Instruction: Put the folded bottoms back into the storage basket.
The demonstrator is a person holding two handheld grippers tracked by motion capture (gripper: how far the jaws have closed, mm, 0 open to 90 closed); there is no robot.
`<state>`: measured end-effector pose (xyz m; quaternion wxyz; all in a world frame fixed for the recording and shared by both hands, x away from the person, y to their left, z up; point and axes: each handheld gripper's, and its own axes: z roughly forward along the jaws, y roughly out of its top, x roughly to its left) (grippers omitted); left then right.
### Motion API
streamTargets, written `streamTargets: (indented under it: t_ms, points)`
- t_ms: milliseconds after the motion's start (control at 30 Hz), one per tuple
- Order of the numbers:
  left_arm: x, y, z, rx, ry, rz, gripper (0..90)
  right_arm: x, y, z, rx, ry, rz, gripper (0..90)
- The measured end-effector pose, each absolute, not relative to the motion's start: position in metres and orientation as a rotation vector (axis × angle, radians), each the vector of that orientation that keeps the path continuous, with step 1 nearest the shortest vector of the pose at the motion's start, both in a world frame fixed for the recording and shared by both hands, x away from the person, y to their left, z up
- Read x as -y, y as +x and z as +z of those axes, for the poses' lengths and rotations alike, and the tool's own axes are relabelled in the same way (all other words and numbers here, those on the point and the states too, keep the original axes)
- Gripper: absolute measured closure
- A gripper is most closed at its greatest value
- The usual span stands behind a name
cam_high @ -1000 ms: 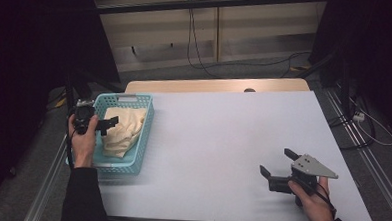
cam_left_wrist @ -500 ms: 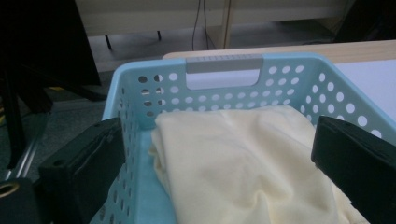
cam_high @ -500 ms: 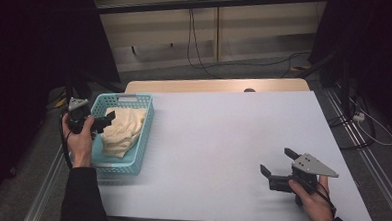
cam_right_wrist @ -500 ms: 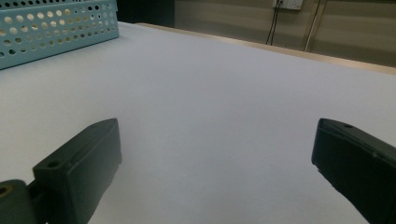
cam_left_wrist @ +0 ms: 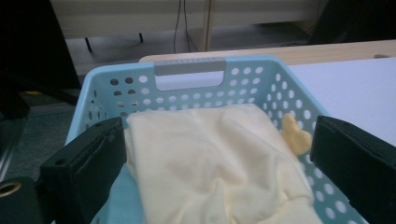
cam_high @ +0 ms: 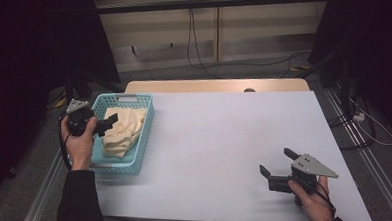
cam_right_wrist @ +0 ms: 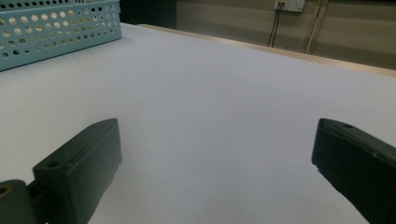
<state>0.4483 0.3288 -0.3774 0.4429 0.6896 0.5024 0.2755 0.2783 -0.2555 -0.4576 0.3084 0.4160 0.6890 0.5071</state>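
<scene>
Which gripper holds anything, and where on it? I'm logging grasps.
Neither. The left gripper is open over the cloth in the basket; the right gripper is open above the bare table.

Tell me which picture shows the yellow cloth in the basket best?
The left gripper view. The cloth sits close up there, between the open tongs, so its folds and crumpled edge show inside the basket. The high view shows it small and far off. The right gripper view catches just a corner of the basket, with no cloth visible.
</scene>
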Motion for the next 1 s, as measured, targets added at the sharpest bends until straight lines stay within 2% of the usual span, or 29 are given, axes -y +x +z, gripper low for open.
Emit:
streamTargets:
  t_ms: [333, 567, 1000]
  points:
    - [-0.326, 0.429, -0.367, -1.213, 1.645, 0.68, 4.3, 0.254, 0.279, -0.457, -1.825, 1.098, 1.339, 1.2]
    - [-0.319, 0.415, -0.363, -1.131, 1.684, 0.676, 4.5, 0.253, 0.279, -0.457, -1.822, 1.097, 1.337, 1.1]
    - [-0.316, 0.387, -0.367, -1.098, 1.707, 0.684, 4.4, 0.253, 0.279, -0.457, -1.817, 1.099, 1.332, 1.2]
